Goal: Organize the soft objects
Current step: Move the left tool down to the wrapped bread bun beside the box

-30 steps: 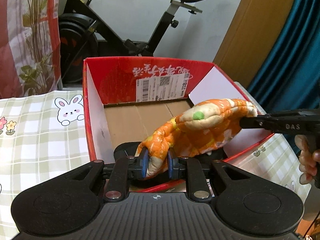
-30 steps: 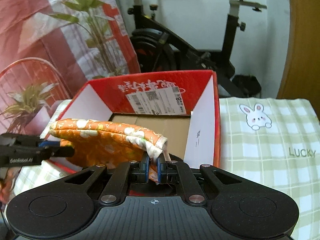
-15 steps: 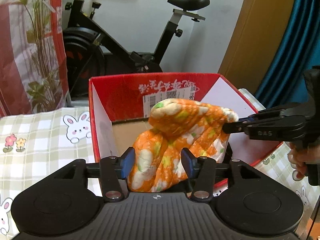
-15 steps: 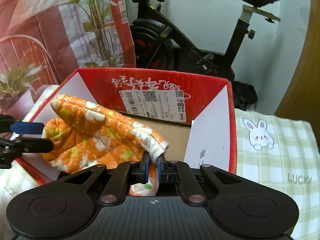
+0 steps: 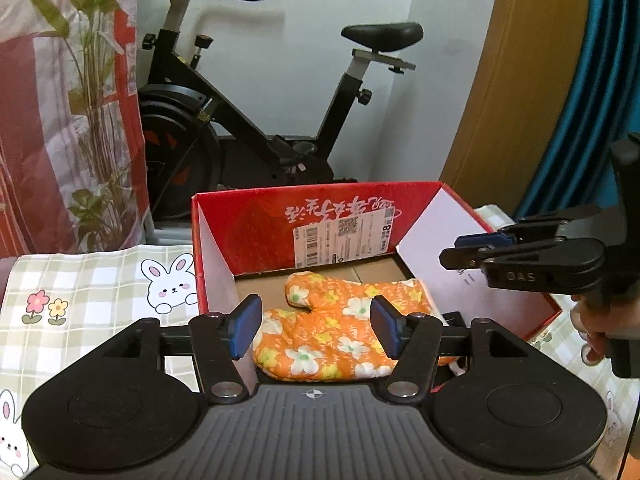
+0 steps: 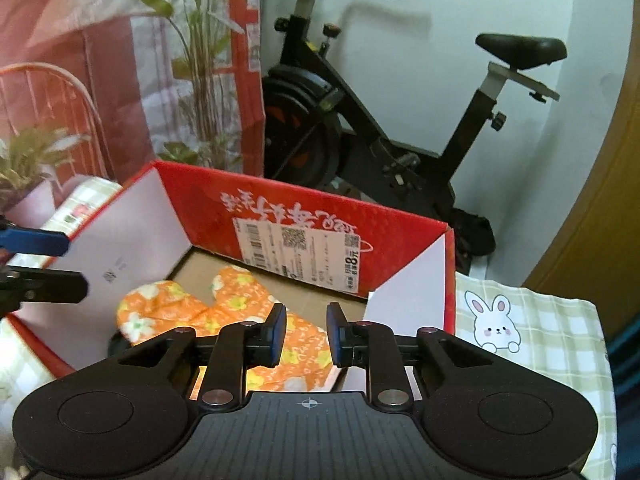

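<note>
An orange flowered oven mitt (image 5: pixel 332 328) lies flat on the bottom of the open red cardboard box (image 5: pixel 256 224). It also shows in the right wrist view (image 6: pixel 188 312), inside the same box (image 6: pixel 304 208). My left gripper (image 5: pixel 316 330) is open and empty, raised above the mitt at the box's near side. My right gripper (image 6: pixel 306 334) is open and empty, above the mitt's cuff end. The right gripper shows in the left wrist view (image 5: pixel 476 250) over the box's right wall. The left gripper's fingers (image 6: pixel 36 242) show at the left edge of the right wrist view.
The box stands on a table with a green checked bunny cloth (image 5: pixel 80 292). A black object lies under the mitt in the box. An exercise bike (image 5: pixel 248 120) stands behind the table. A plant and red curtain (image 6: pixel 120 80) are at the left, a wooden door at the right.
Both grippers held the mitt over the box a second ago. The left opened first, then the right. The mitt dropped flat into the box and both grippers rose.
</note>
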Motion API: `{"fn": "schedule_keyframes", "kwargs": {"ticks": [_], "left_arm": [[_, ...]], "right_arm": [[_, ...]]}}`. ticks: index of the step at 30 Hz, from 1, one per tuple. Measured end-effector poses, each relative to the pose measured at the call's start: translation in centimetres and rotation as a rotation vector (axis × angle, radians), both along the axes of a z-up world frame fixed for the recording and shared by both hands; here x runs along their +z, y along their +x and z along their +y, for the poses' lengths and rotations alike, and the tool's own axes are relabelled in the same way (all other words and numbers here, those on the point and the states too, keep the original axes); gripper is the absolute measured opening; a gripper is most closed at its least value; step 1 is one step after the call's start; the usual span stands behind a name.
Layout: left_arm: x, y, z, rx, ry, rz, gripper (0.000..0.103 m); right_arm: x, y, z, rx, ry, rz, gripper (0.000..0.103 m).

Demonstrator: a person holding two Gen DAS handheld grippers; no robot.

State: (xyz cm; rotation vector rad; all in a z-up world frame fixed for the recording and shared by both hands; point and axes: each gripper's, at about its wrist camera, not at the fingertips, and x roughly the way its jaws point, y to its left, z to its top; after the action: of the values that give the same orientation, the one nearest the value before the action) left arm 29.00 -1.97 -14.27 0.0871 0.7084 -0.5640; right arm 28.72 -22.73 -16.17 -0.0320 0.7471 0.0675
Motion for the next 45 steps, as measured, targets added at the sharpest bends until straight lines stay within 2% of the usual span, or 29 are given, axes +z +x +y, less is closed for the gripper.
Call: {"fn": "schedule_keyframes", "kwargs": {"ticks": [9, 16, 21, 23, 30, 32, 36, 45], "left_arm": [[0.2, -4.0, 2.5, 0.018, -0.037, -0.009, 0.062], [-1.2, -6.7, 4.5, 0.042, -0.058, 0.007, 0.062], [-2.2, -7.3, 5.4, 0.043, -0.071, 0.055, 0.062], [-2.7, -7.6, 5.6, 0.042, -0.079, 0.072, 0.062], [-5.9, -7.8, 6.0, 0.063, -0.113, 0.195, 0.062], [-6.8, -7.7, 6.2, 0.075, -0.14, 0.235, 0.062], [-8.1, -7.3, 6.5, 0.094, -0.196, 0.305, 0.062], [-10.4, -5.9, 6.4, 0.081, -0.283, 0.414, 0.061]], "right_arm": [[3.1, -6.0, 0.0, 0.006, 0.155, -0.117, 0.021], [2.6, -10.2, 1.2, -0.007, 0.226, -0.147, 0.026], [0.7, -12.1, 3.8, 0.031, 0.197, -0.115, 0.036], [0.1, -12.6, 4.8, 0.05, 0.179, -0.103, 0.044], [-2.6, -13.1, 7.5, 0.122, 0.161, -0.017, 0.054], [-3.2, -13.2, 8.3, 0.154, 0.154, 0.009, 0.062], [-3.8, -13.2, 10.0, 0.215, 0.113, 0.044, 0.064], [-6.0, -11.8, 11.2, 0.254, 0.126, 0.128, 0.065]]}}
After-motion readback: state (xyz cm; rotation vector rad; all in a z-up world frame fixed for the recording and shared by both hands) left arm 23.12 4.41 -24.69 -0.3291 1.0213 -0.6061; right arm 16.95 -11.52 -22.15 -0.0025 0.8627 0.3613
